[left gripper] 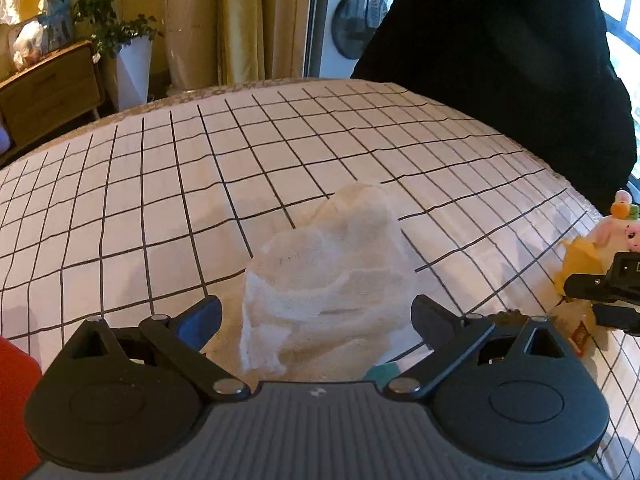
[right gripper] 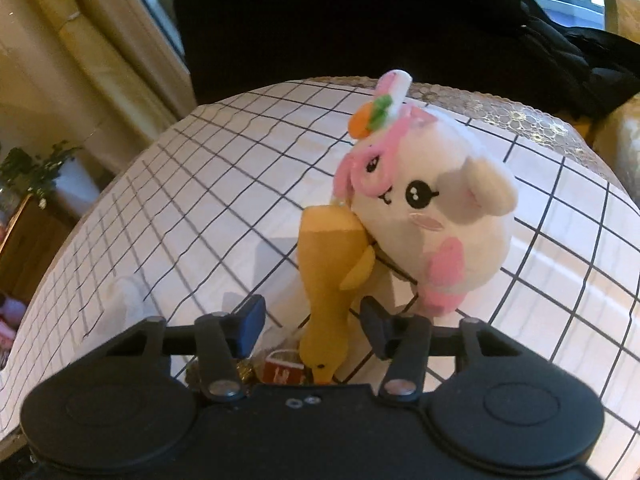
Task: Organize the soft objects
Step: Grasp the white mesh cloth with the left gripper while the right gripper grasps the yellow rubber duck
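Observation:
A crumpled white cloth (left gripper: 328, 276) lies on the checked tablecloth (left gripper: 160, 184) right in front of my left gripper (left gripper: 316, 316), which is open with a finger on each side of the cloth's near end. My right gripper (right gripper: 312, 324) is open around the neck of a yellow rubber chicken (right gripper: 324, 272) that lies on the table. A white and pink plush bunny (right gripper: 432, 208) leans against the chicken's far end. In the left wrist view the bunny (left gripper: 616, 232), the chicken (left gripper: 580, 264) and the right gripper's fingers (left gripper: 596, 284) show at the right edge.
A small red packet (right gripper: 282, 368) lies under the right gripper. A person in black (left gripper: 500, 60) stands at the table's far side. A wooden cabinet (left gripper: 48, 88), potted plants (left gripper: 116, 28), yellow curtains and a washing machine (left gripper: 352, 28) stand beyond. A red object (left gripper: 16, 400) is at the lower left.

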{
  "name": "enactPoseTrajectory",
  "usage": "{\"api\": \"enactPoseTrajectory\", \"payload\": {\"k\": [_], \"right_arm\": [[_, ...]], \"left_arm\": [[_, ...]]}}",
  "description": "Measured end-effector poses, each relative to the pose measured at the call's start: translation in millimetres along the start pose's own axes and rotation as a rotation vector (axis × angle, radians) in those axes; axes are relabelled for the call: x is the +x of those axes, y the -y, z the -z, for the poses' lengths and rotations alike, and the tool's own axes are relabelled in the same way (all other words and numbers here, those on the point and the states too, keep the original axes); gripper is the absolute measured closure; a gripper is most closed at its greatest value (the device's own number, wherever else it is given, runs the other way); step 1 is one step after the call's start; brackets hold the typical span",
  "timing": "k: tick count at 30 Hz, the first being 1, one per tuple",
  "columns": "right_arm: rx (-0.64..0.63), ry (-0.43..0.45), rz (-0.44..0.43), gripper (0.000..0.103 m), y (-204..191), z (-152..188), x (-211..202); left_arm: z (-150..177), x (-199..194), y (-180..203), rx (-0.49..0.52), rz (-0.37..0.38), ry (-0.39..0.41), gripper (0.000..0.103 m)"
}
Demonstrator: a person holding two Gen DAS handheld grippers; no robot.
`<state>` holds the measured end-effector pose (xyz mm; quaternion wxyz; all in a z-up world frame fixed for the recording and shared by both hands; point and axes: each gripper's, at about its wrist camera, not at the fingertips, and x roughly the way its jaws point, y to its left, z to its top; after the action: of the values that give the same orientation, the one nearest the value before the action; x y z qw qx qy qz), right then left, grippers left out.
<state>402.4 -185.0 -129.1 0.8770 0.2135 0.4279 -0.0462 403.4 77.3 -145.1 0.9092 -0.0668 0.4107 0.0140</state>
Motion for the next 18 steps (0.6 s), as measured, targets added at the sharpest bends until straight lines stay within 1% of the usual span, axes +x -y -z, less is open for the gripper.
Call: {"api": "enactPoseTrajectory", "payload": {"k": [2,6,8,10,11,12,13,14,15,16,18], "right_arm": [[0.024,0.006,0.011,0.054,2.5,0.7,4.5],[0.054,0.033,0.033,0.065,4.0,1.3,7.7],[0.054,0.042,0.035,0.069,4.7,1.7,7.8],[0.063,0.049,0.033,0.075,5.8,1.9,8.5],[0.069,0.052,0.03,0.08,6.3,2.0,8.6],[0.071,0.055,0.028,0.084,6.7,2.3,8.3],[0.07,0.059,0.028,0.084,6.6,2.5,7.6],[0.068,0.062,0.026,0.086,8.0,3.3,5.6],[0.068,0.065,0.025,0.088,8.2,3.4,4.4],[0.068,0.069,0.024,0.088,11.0,3.8,0.3],[0.067,0.074,0.022,0.089,12.5,3.1,-2.2]], "left_arm": [[0.3,2.2,-1.1,-0.006,-0.001,-0.002,0.002],[0.6,6.1,-4.4,-0.017,-0.005,-0.008,0.003],[0.3,7.4,-5.0,-0.021,-0.003,-0.006,0.008],[0.2,8.6,-7.0,-0.029,-0.002,-0.012,0.023],[0.1,8.5,-7.8,-0.034,-0.002,-0.014,0.027],[0.0,8.5,-8.5,-0.038,-0.002,-0.014,0.036],[0.1,7.8,-9.0,-0.038,-0.004,-0.015,0.044],[-0.1,7.3,-9.4,-0.038,-0.007,-0.016,0.047],[-0.2,6.3,-10.0,-0.038,-0.008,-0.014,0.054],[-0.9,5.3,-9.7,-0.039,-0.005,-0.013,0.064],[-1.6,2.2,-10.5,-0.041,-0.005,-0.008,0.071]]}}
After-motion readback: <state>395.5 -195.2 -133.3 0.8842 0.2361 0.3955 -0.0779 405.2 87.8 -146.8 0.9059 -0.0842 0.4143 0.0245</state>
